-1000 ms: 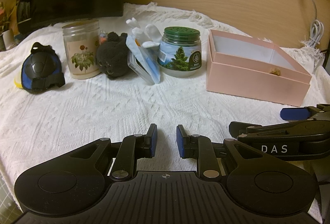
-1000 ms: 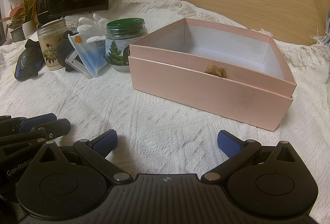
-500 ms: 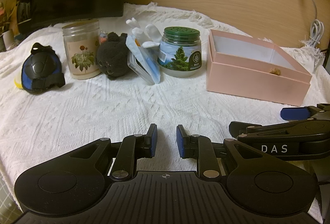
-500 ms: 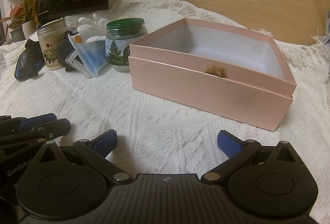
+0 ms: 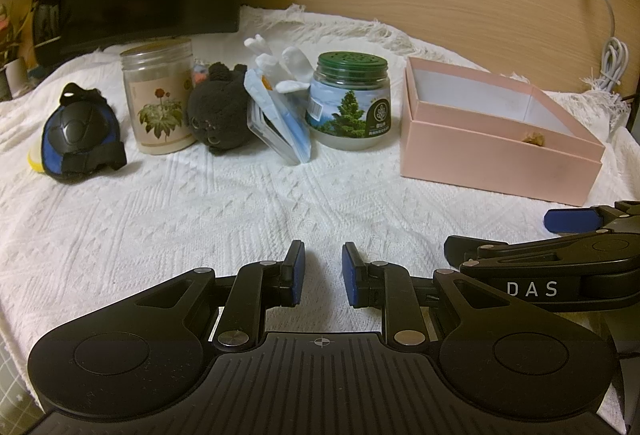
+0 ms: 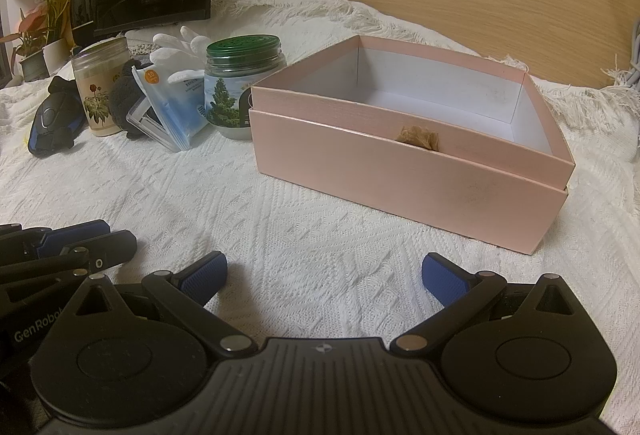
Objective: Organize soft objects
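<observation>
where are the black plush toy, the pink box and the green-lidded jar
black plush toy [image 5: 216, 123]: left wrist view, on its face.
pink box [image 6: 400, 179]: right wrist view, on its near outer wall.
green-lidded jar [image 5: 352, 65]: left wrist view, on its lid.

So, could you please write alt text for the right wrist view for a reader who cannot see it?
An open pink box sits on a white textured cloth, with a small tan fuzzy thing just visible inside. The right gripper is in the foreground, open and empty. At the left stand a green-lidded jar, a floral jar and a dark plush toy.
</observation>
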`<state>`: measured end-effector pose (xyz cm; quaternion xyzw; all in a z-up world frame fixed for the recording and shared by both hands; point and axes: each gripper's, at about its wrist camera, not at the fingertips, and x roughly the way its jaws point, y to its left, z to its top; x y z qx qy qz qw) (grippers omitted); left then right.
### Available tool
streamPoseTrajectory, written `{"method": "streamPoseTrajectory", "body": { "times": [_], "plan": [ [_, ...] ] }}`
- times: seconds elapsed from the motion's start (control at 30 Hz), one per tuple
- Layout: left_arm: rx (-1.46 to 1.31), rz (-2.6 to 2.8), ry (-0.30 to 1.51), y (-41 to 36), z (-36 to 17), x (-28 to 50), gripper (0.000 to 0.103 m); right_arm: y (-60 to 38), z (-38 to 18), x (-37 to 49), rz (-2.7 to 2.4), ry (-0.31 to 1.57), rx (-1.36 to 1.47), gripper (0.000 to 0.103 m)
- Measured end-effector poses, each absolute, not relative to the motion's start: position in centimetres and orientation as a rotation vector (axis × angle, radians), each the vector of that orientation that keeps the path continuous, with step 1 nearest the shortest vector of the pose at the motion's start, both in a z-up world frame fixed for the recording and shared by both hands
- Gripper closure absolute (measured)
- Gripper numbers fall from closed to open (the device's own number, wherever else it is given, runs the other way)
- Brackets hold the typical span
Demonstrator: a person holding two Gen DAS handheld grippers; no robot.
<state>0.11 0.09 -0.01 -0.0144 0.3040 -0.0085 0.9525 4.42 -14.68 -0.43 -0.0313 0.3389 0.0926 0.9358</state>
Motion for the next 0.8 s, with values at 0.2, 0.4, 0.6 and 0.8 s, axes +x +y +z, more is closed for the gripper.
{"method": "streamPoseTrajectory", "body": {
  "times": [0.2, 0.4, 0.6, 0.8],
  "plan": [
    [-0.030, -0.017, 0.618, 0.1, 0.0, 0.1, 0.079, -14.7, -0.5, 4.4, 0.189, 0.693, -0.064, 0.000],
    [-0.021, -0.015, 0.621, 0.1, 0.0, 0.1, 0.079, -14.7, -0.5, 4.4, 0.189, 0.693, -0.063, 0.000],
    [-0.099, -0.077, 0.738, 2.0, 1.2, 1.8, 0.079, -15.1, 0.6, 5.4, 0.229, 0.823, -0.054, 0.000],
    [-0.340, -0.225, 0.884, 6.8, 1.5, 4.2, 0.081, -14.5, 0.8, 6.3, 0.218, 0.944, -0.104, 0.000]
  ]
}}
